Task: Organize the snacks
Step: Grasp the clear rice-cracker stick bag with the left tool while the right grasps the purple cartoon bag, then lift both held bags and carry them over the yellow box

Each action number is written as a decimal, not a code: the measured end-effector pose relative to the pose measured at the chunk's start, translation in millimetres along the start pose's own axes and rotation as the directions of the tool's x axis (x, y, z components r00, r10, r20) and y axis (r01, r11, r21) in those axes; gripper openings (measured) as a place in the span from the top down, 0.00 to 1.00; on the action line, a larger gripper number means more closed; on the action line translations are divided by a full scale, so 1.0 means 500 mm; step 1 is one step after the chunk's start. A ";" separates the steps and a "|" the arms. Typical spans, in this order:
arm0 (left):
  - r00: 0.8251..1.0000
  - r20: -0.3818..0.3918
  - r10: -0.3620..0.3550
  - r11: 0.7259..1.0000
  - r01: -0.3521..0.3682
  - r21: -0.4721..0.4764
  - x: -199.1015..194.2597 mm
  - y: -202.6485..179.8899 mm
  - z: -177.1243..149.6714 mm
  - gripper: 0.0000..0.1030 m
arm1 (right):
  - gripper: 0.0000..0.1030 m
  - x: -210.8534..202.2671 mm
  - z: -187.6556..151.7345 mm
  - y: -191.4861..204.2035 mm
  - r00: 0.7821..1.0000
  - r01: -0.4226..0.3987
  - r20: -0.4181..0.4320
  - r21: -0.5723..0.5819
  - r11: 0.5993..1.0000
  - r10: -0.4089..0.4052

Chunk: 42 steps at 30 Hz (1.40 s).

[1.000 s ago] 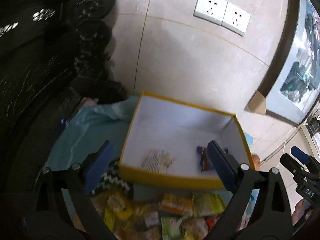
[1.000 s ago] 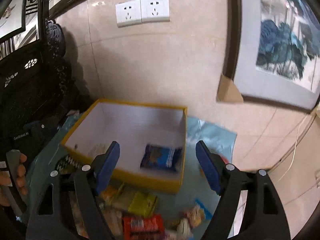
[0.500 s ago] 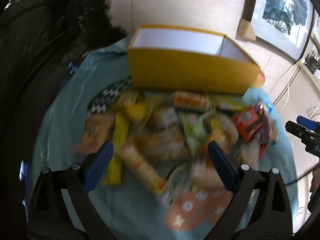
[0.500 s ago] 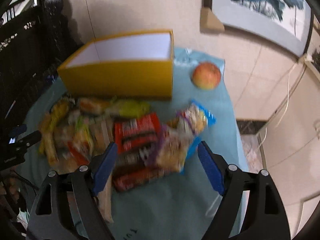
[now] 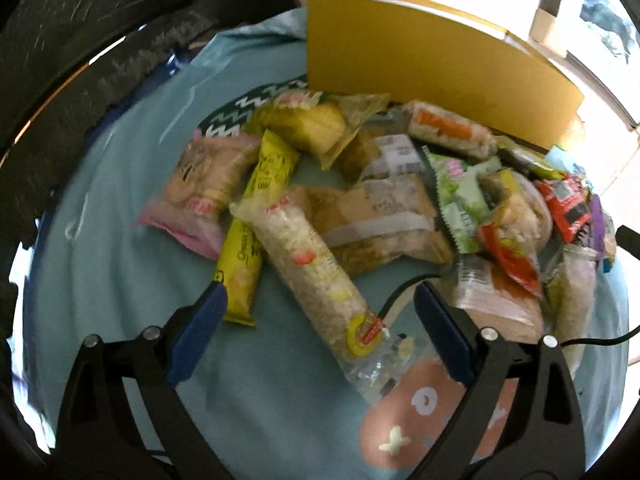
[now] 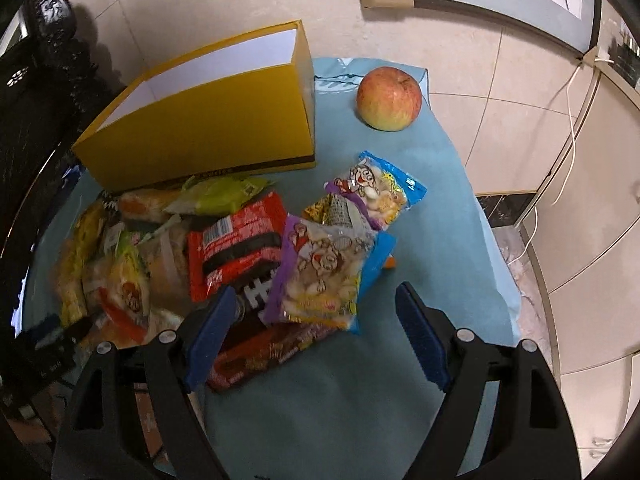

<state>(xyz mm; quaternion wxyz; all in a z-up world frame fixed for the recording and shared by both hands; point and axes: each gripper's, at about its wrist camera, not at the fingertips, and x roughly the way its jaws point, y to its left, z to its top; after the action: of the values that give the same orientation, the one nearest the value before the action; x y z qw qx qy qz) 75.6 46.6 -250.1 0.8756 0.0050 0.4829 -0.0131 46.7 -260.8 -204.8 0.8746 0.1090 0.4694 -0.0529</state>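
- Both grippers hung over a heap of wrapped snacks on a bench draped in teal cloth [image 6: 400, 400], with the yellow box [image 6: 208, 128] standing behind the heap as the landmark.
- The left gripper [image 5: 320, 336] had its blue pads spread wide and pinched nothing; a long rice roll [image 5: 316, 276] lay between them.
- That roll ran slantwise, its far end toward the box and its near, yellow-labelled end just inside the right-hand pad, so the pads sat roughly across its long axis.
- A yellow bar [image 5: 248, 248] lay alongside the roll on the side away from the other gripper, its near end touching or just short of the left-hand pad; which, the left wrist view did not settle.
- The right gripper [image 6: 316, 328] was likewise spread and empty, poised over a purple packet [image 6: 324, 272] that lay in front of the box's right corner.
- A red packet [image 6: 236, 244] lay just beside the purple one, nearer the box's middle; an apple [image 6: 389, 98] stood well apart, to the right of the box.
- Judged from this, each hand had its own nearest target: the roll for the left, the purple packet for the right, with the box straight ahead of both.
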 end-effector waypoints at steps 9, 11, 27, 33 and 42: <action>0.998 0.056 0.001 0.999 -0.004 0.048 -0.003 0.011 -0.019 0.67 | 0.64 0.080 0.010 -0.010 0.992 -0.062 -0.111 0.050 0.997 0.068; 0.993 0.019 -0.116 0.993 0.115 0.022 -0.008 0.024 -0.022 0.70 | 0.66 0.073 0.008 -0.003 0.987 -0.108 -0.117 0.031 0.994 0.111; 0.981 0.097 -0.167 0.986 0.163 0.044 -0.106 0.013 -0.011 0.74 | 0.66 -0.072 0.019 0.013 0.984 -0.179 0.005 -0.072 0.981 0.180; 0.998 0.010 -0.066 0.993 0.064 0.099 -0.040 -0.012 -0.052 0.71 | 0.66 -0.078 0.006 0.005 0.982 -0.189 -0.017 -0.088 0.978 0.189; 0.998 0.003 -0.059 0.997 0.059 0.048 -0.025 -0.002 -0.049 0.73 | 0.66 -0.113 -0.022 -0.013 0.979 -0.205 -0.030 -0.139 0.969 0.203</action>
<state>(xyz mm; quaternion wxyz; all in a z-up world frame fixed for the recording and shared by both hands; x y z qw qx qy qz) 48.3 46.2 -252.7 0.8754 0.0118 0.4806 -0.0507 5.4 -265.1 -164.5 0.8773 0.0949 0.4649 0.0715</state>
